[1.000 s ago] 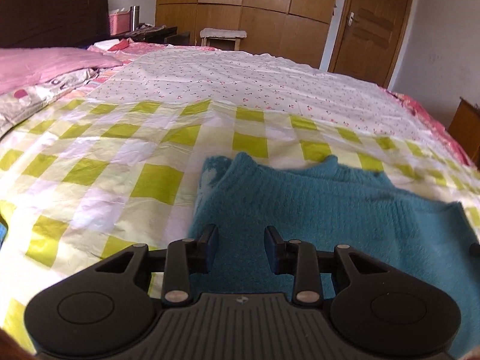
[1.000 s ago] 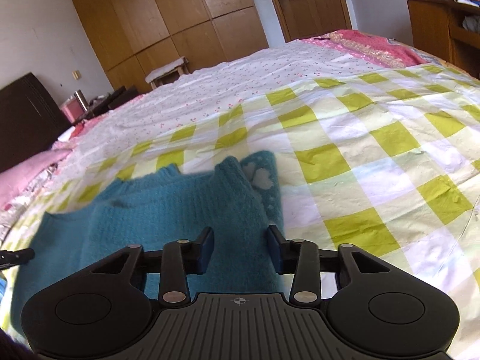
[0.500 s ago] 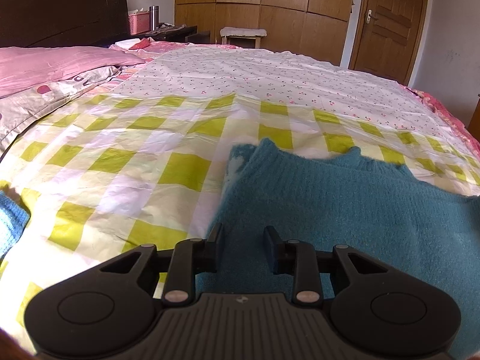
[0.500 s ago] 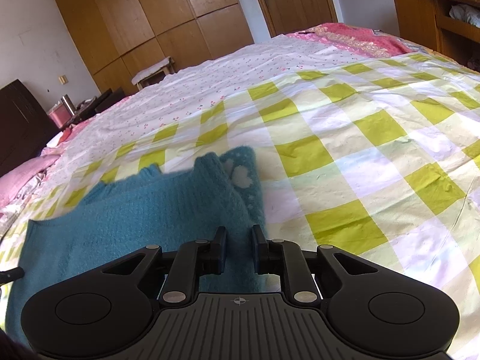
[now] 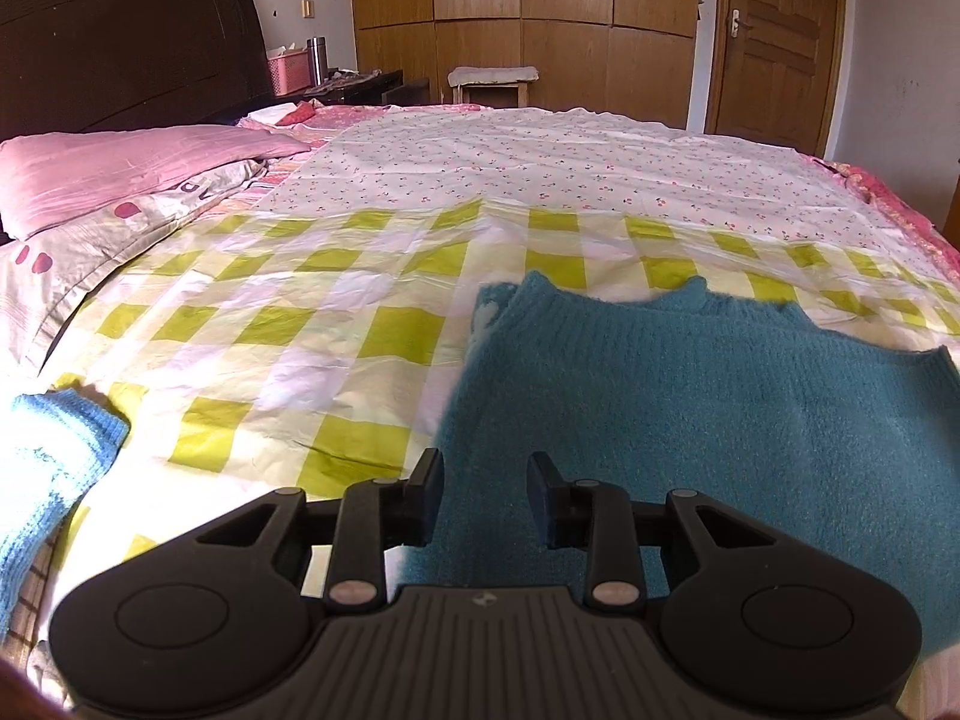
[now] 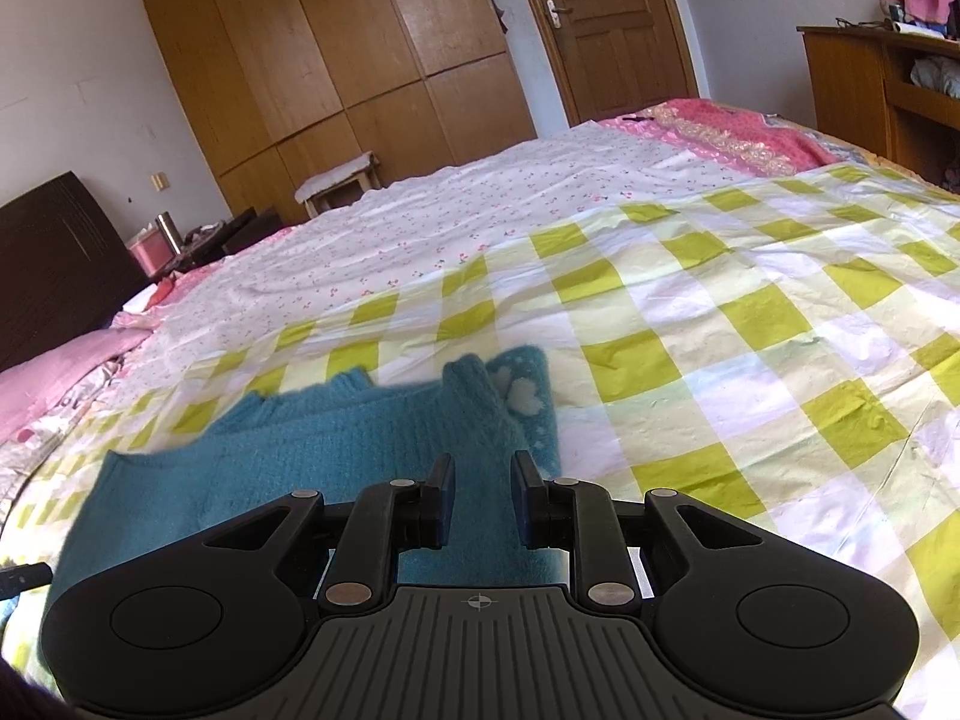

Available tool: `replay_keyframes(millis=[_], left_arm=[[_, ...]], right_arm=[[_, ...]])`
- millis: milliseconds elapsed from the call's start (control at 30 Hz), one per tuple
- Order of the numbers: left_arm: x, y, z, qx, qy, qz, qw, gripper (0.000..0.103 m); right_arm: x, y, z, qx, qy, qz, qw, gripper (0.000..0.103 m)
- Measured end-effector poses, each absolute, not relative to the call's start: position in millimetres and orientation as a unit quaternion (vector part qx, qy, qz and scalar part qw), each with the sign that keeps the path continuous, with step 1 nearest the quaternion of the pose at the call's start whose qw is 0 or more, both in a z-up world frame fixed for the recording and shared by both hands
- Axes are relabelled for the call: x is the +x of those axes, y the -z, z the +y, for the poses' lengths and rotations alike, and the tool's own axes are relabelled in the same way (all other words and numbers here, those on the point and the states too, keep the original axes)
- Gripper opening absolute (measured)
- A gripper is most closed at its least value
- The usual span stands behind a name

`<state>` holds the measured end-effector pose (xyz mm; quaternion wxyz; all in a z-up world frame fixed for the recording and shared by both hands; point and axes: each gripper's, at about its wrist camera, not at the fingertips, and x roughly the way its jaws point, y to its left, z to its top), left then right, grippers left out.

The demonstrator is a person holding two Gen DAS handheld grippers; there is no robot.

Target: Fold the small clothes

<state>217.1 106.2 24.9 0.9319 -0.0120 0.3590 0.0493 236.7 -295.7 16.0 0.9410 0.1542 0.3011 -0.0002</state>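
A small teal knitted sweater (image 5: 690,408) lies folded on the green-and-white checked sheet (image 5: 288,348). It also shows in the right wrist view (image 6: 336,450), with a sleeve bearing white hearts (image 6: 522,396) at its right edge. My left gripper (image 5: 485,495) is open over the sweater's near left edge, and the cloth lies between and under its fingers. My right gripper (image 6: 482,498) is open over the sweater's near right part, close above the knit.
A light blue knitted garment (image 5: 42,468) lies at the left of the bed. Pink pillows (image 5: 120,174) and a dark headboard (image 5: 120,42) are far left. A wooden wardrobe (image 5: 528,18), stool (image 5: 492,81) and door (image 6: 600,30) stand behind. A wooden desk (image 6: 882,90) is at right.
Both grippers have pulled back and up from the sweater. My right gripper was nearly closed half a second ago and has opened. The light blue garment has come into the left view.
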Motion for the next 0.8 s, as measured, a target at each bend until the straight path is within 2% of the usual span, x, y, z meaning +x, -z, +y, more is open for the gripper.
replay_keyframes(millis=[267, 800], left_arm=[[202, -28, 90, 0.036, -0.05, 0.353, 0.934, 0.038], [194, -22, 74, 0.066, -0.052, 0.351, 0.933, 0.038]], right_arm=[[235, -7, -290, 0.126, 0.003, 0.317, 0.94, 0.022], [235, 1, -290, 0.091, 0.029, 0.337, 0.936, 0.022]])
